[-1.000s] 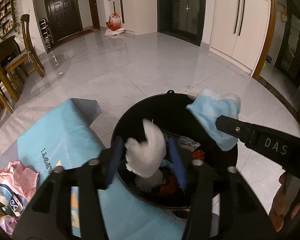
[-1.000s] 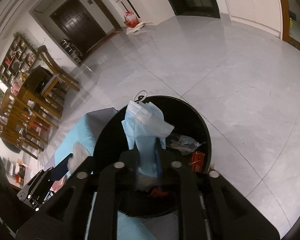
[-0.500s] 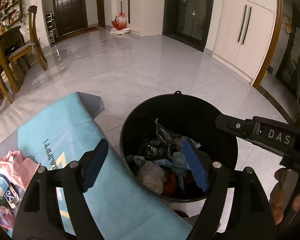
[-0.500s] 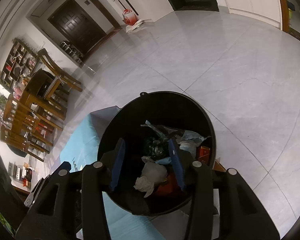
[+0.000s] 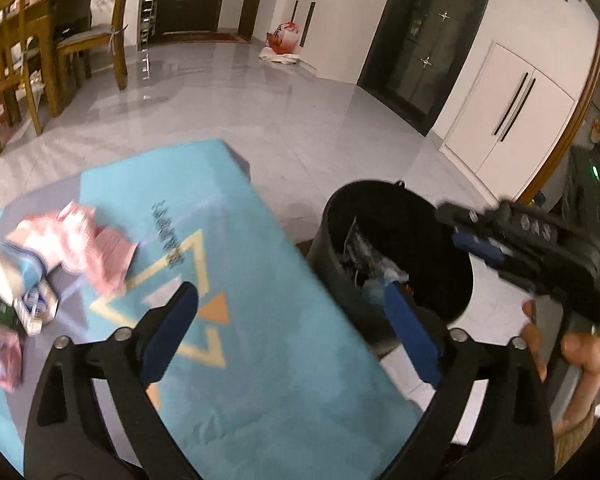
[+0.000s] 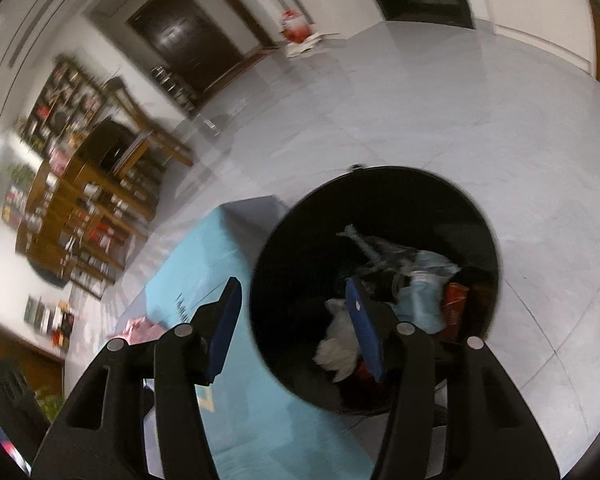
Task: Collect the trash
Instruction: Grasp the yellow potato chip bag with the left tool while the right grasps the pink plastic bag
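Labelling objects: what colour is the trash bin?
Black, clearest in the right wrist view.

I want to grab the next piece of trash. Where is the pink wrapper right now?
In the left wrist view the pink wrapper lies at the left of the blue mat, beside a white-and-blue packet, well left of the black bin.

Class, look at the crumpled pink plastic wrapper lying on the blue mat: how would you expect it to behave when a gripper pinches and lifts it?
The crumpled pink plastic wrapper looks thin and creased, so it would probably flop and crush rather than hold shape. It is likely very light. Lying flat on the blue mat, it seems unlikely to roll, though its film may slip.
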